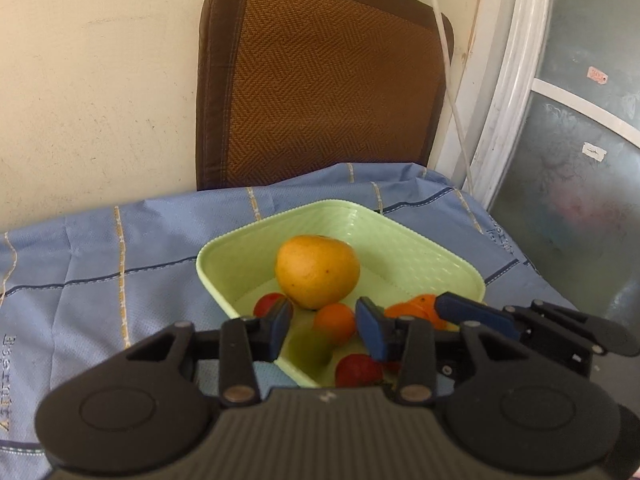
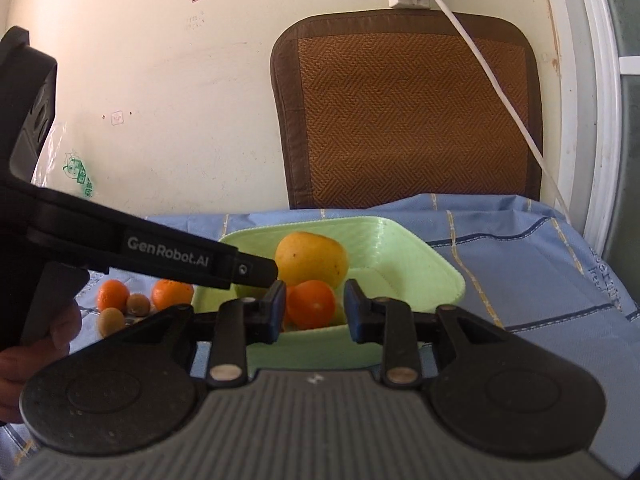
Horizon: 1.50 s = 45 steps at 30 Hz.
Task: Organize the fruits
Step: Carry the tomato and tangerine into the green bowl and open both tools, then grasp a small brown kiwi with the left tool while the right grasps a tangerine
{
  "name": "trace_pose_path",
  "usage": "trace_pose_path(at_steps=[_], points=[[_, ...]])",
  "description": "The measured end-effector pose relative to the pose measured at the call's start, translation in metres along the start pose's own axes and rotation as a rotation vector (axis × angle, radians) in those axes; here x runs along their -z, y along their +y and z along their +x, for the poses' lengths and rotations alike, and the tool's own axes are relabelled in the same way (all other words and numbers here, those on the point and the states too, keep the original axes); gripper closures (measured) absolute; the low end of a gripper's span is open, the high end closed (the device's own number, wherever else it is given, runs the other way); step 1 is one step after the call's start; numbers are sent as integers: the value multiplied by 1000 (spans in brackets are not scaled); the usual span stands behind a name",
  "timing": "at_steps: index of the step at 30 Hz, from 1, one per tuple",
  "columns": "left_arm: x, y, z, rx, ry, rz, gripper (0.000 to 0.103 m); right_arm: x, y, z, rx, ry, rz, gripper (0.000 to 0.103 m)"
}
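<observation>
A blue checked tablecloth (image 1: 100, 256) covers the table before a cream wall. I see a pale green basket (image 1: 420, 248) holding a yellow mango (image 1: 317, 271), tangerines and red fruits. My left gripper (image 1: 324, 326) and right gripper (image 2: 315, 309) hover at its near rim, jaws parted, gripping nothing. More tangerines (image 2: 172, 293) and kiwis (image 2: 138, 304) lie on the cloth left of the basket.

We hold our left gripper (image 1: 324, 320) tilted downward, its blue-padded jaws parted with nothing pinched between them. Our right gripper (image 2: 314, 306) sits just beside it, jaws likewise parted and empty.
</observation>
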<state>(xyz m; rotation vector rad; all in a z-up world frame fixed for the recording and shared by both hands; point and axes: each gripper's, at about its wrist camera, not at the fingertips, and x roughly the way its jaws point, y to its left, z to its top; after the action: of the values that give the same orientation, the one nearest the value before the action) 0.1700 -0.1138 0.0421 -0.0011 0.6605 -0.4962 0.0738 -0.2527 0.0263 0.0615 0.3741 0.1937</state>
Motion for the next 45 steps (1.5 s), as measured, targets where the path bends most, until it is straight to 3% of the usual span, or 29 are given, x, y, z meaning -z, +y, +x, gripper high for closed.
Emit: trace_pose_path(at_steps=[5,10,12,16,23,25,26,27,30,35,39,45], points=[[1,28,-47,10,-98,-82,66,2,-7,-9,25,-43,43,66],[20,78,-106,-98,-177,-165,66,-2,0,-22,10,-111,62,66],[36,93,-119,-150,-166,-174,66,-5,9,-27,-44,-122,64,66],[62,97,-122,-148,-118,-153,66,-7,37,-23,-167,-69,37,66],[75,69,-81,-171,-17,-82,56,-13,64,-1,-218,-5,33,66],[74,71,-68,-195,9,-104,60,-15,69,3,-227,7,24,66],[77,75,-65,-203,16,-120,69,-16,71,5,-234,15,18,66],[79,77,-67,-206,3,-126,74,-16,73,8,-248,26,11,66],[84,82,-81,-190,-10,-145,74,-18,84,19,-287,67,-13,66],[109,94,-126,-227,-49,-148,74,-17,121,40,-342,108,-113,66],[128,111,-147,-280,-49,-190,74,-12,153,63,-327,137,-223,65],[131,122,-152,-255,-62,-245,74,-4,168,86,-240,179,-338,64]])
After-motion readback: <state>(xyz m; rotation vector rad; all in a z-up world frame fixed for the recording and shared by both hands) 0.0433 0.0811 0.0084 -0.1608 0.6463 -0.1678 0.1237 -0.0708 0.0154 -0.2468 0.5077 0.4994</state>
